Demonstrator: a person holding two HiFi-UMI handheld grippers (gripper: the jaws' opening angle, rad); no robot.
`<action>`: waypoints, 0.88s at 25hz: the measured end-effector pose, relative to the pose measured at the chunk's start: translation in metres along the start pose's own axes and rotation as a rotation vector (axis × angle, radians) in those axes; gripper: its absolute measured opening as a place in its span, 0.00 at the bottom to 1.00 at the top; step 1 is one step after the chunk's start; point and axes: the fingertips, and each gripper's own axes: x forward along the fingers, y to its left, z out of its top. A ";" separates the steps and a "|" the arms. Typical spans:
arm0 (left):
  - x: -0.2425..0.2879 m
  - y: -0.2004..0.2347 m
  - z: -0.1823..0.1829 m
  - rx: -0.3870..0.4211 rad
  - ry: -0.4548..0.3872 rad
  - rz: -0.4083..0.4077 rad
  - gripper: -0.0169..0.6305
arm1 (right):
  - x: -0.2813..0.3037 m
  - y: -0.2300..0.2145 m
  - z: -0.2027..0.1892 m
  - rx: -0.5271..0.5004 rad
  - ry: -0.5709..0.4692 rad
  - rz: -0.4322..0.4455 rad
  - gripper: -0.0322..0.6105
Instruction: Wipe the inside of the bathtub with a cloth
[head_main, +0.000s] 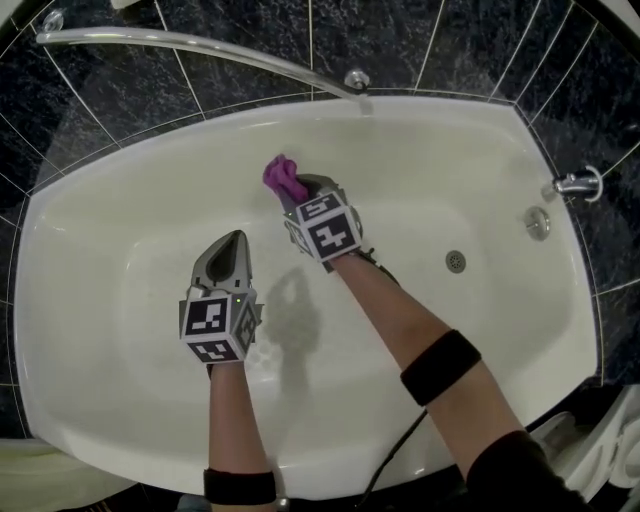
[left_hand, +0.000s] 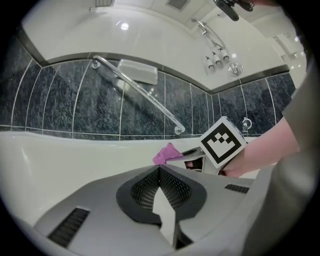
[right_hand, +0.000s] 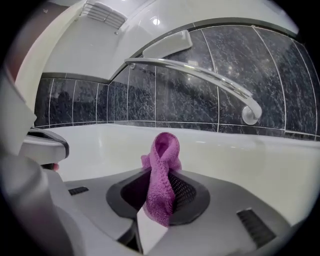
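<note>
Your right gripper (right_hand: 162, 172) has its jaws clamped on the purple knitted cloth (right_hand: 162, 155). The cloth runs up between the two dark pads as a folded strip and stands above the jaw tips in a loose loop. From your head view, that gripper reaches into the glossy white bathtub (head_main: 120, 230), towards the middle of its far inner wall. The cloth bunches at the front of the jaws, just below the rim. The cloth is close to the wall, but no view shows whether it presses on the enamel.

Your left gripper (head_main: 232, 240) is lower in the frame and to the left of the right one, over the tub's floor and well apart from the cloth. Its jaws are together, tips meeting, with nothing between them. Its own view looks across at the right gripper's marker cube and the purple tuft poking out ahead of it.

A curved chrome grab rail (head_main: 200, 42) is fixed to the dark marbled wall tiles (head_main: 120, 100) behind the tub, and its right-hand mount sits just above the rim, near the cloth. At the right-hand end of the tub you have the round metal drain (head_main: 456, 262) in the floor. The round overflow plate (head_main: 538, 223) sits higher on the end wall, and a chrome tap (head_main: 578, 184) stands at the rim beyond it.
</note>
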 end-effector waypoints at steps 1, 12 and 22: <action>0.001 0.002 0.004 0.006 -0.006 0.006 0.02 | 0.007 0.003 0.004 -0.005 -0.007 0.003 0.22; -0.012 0.025 0.020 -0.141 -0.050 0.057 0.02 | 0.092 0.022 0.039 -0.109 -0.067 -0.003 0.23; -0.005 0.004 0.014 -0.024 -0.009 0.024 0.02 | 0.055 -0.100 0.011 -0.063 -0.061 -0.168 0.22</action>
